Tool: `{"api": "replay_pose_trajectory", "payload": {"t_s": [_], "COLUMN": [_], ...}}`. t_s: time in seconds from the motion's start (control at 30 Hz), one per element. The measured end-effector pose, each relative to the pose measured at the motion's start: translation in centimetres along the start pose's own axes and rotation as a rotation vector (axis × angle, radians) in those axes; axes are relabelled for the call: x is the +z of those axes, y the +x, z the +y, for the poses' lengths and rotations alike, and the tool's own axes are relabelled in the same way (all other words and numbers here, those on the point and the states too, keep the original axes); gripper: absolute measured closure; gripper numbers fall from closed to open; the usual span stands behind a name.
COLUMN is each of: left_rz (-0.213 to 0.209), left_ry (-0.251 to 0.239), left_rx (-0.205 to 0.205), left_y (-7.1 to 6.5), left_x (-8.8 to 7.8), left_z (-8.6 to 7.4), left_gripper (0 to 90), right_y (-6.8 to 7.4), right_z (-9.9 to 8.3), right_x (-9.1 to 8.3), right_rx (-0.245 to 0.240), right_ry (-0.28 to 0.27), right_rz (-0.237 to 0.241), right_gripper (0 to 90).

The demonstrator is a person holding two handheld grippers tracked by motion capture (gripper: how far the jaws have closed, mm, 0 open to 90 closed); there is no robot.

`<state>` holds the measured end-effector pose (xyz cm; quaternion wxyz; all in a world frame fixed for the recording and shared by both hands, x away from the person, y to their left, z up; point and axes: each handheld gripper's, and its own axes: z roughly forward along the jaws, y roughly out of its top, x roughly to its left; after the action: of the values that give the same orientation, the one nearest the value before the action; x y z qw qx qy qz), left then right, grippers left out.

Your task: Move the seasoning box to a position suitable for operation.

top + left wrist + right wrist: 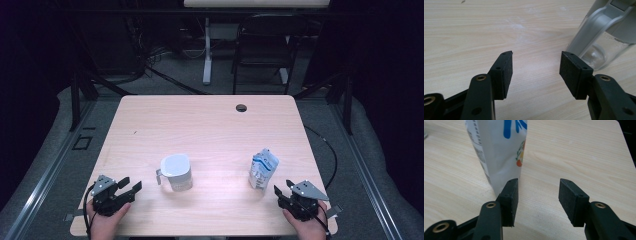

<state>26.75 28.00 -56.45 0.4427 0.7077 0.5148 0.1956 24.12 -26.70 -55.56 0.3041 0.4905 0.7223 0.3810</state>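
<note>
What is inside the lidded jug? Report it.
The jug has clear lower walls; its bottom looks empty. The white lid and grey handle cover the upper part, so that stays unseen.

A clear jug [176,172] with a white lid and a grey handle stood upright on the counter [200,125], near the front left. A white pouch [263,169] with blue print stood upright too, well apart from it, to the right.
</note>
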Motion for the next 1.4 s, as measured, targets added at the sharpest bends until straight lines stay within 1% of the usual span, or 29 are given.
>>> {"api": "replay_pose_trajectory", "payload": {"t_s": [0.03, 0.07, 0.13, 0.17, 0.2, 0.23, 0.3, 0.37, 0.4, 0.47, 0.53, 0.6, 0.73, 0.8, 0.83, 0.9, 0.93, 1.0, 1.03, 1.07, 1.1, 1.13, 1.2, 1.23, 1.27, 1.33, 1.4], "left_rz": [0.005, -0.001, -0.018, -0.029, -0.037, -0.042, -0.05, -0.049, -0.054, -0.057, -0.061, -0.06, -0.061, -0.059, -0.059, -0.054, -0.053, -0.064, -0.061, -0.054, -0.056, -0.055, -0.045, -0.039, -0.024, -0.012, -0.014], "left_ry": [-0.006, -0.011, -0.011, -0.007, -0.007, 0.006, 0.013, 0.02, 0.019, 0.019, 0.008, 0.001, -0.006, -0.004, -0.005, 0.01, 0.014, 0.04, 0.056, 0.063, 0.067, 0.07, 0.079, 0.079, 0.082, 0.082, 0.066], "left_rx": [0.007, 0.009, 0.009, 0.014, 0.019, 0.025, 0.027, 0.029, 0.029, 0.04, 0.037, 0.044, 0.075, 0.092, 0.094, 0.11, 0.111, 0.102, 0.096, 0.096, 0.098, 0.104, 0.132, 0.141, 0.162, 0.177, 0.165], "left_y": [-0.2, -0.5, -0.8, -0.9, -1.0, -1.2, -1.4, -1.6, -1.8, -2.1, -2.4, -2.7, -3.5, -3.9, -4.0, -4.4, -4.5, -4.7, -4.9, -5.1, -5.3, -5.5, -5.8, -6.0, -6.1, -6.2, -5.9], "left_x": [0.1, 0.2, 0.4, 0.5, 0.6, 0.7, 0.8, 0.9, 0.9, 0.7, 0.5, 0.3, -0.2, -0.2, 0.0, 0.6, 0.9, 1.8, 2.4, 2.8, 3.2, 3.6, 4.3, 4.5, 4.8, 5.1, 5.3], "left_z": [0.0, 0.1, 0.2, 0.2, 0.2, 0.2, 0.2, 0.2, 0.3, 0.4, 0.6, 0.9, 1.5, 1.8, 1.8, 2.0, 2.1, 2.3, 2.5, 2.5, 2.5, 2.4, 2.3, 2.3, 2.3, 2.4, 2.8], "left_gripper": [44.3, 46.7, 47.2, 48.4, 48.4, 48.9, 50.4, 51.2, 52.5, 52.8, 53.0, 52.5, 50.7, 49.6, 49.5, 49.0, 49.1, 52.1, 52.9, 53.4, 54.6, 55.1, 55.5, 55.6, 55.6, 57.3, 59.3], "right_y": [0.0, -0.2, -0.3, -0.4, -0.4, -0.5, -0.6, -0.8, -0.8, -0.7, -0.4, 0.1, 0.2, 0.2, 0.2, 0.0, 0.0, -0.2, -0.3, -0.4, -0.5, -0.5, -0.6, -0.6, -0.6, -0.7, -0.7], "right_z": [0.0, 0.0, 0.0, 0.0, 0.0, -0.1, -0.1, 0.1, 0.3, 0.3, 0.3, 0.3, 0.4, 0.4, 0.4, 0.3, 0.3, 0.2, 0.2, 0.2, 0.2, 0.1, 0.1, 0.0, 0.0, -0.1, -0.3], "right_x": [0.0, 0.0, 0.0, 0.0, 0.0, 0.0, 0.0, 0.0, -0.1, -0.1, -0.2, -0.3, -0.4, -0.6, -0.6, -0.7, -0.7, -0.8, -0.8, -0.8, -0.8, -0.8, -0.8, -0.8, -0.8, -0.8, -0.9], "right_rx": [0.0, 0.001, -0.001, 0.004, 0.004, 0.004, 0.005, 0.015, 0.037, 0.039, 0.025, 0.01, 0.013, 0.02, 0.022, 0.031, 0.037, 0.053, 0.059, 0.063, 0.066, 0.069, 0.07, 0.071, 0.071, 0.066, 0.067], "right_ry": [0.0, -0.003, 0.001, 0.015, 0.015, 0.02, 0.034, 0.042, 0.033, 0.032, 0.04, 0.041, 0.031, 0.028, 0.029, 0.03, 0.031, 0.026, 0.026, 0.028, 0.028, 0.03, 0.03, 0.026, 0.026, 0.035, 0.034], "right_rz": [0.0, -0.009, -0.005, -0.004, -0.004, -0.006, -0.007, -0.006, 0.002, 0.0, 0.008, 0.021, 0.032, 0.036, 0.035, 0.032, 0.032, 0.038, 0.041, 0.039, 0.035, 0.037, 0.037, 0.037, 0.038, 0.041, 0.04], "right_gripper": [49.8, 52.6, 53.2, 55.1, 55.1, 55.2, 55.6, 56.2, 56.2, 56.2, 56.2, 56.1, 55.7, 55.0, 54.5, 53.5, 53.4, 53.2, 52.9, 52.7, 52.3, 52.0, 51.7, 51.5, 51.5, 51.4, 51.2]}}
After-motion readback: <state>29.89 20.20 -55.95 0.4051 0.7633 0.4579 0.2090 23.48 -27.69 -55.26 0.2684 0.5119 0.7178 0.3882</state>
